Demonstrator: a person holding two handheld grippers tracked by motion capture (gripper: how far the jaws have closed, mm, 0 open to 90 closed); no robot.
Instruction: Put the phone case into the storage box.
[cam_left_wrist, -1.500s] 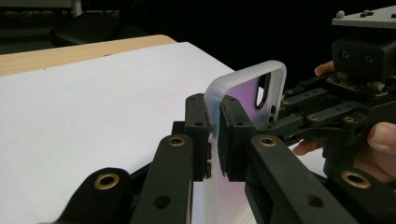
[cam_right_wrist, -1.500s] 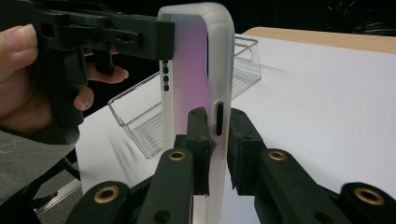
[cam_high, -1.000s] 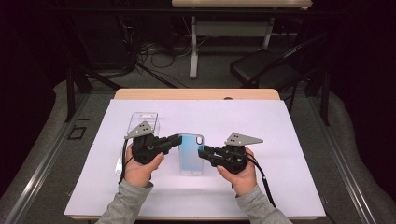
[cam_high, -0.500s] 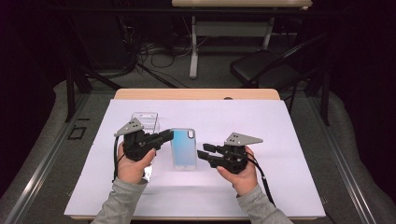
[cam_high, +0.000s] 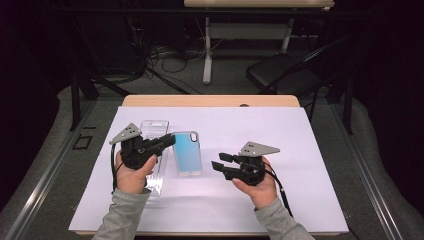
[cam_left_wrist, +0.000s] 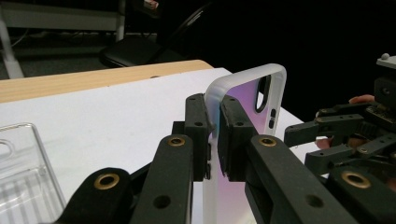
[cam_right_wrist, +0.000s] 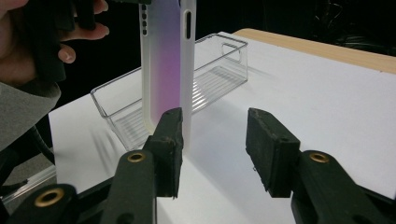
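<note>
- phone case (cam_high: 187, 152) hangs over the white table cover (cam_high: 310, 130), pinched on one edge by the left gripper (cam_high: 167, 141), clear bin (cam_high: 154, 129) at its 9 o'clock.
- right gripper (cam_high: 216, 162) at the case's 3 o'clock, jaws just opening, holding nothing.

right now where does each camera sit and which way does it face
High view: fixed above the person's side, looking forward and down on the table; both forearms, left gripper and right gripper show.
Left gripper view: rides the left gripper, looking along its jaws shut on the phone case; the other gripper shows at right.
Right gripper view: rides the right gripper, whose jaws have just been opening with nothing between them, facing the clear plastic bin; a hand shows.
All three share the phone case.
</note>
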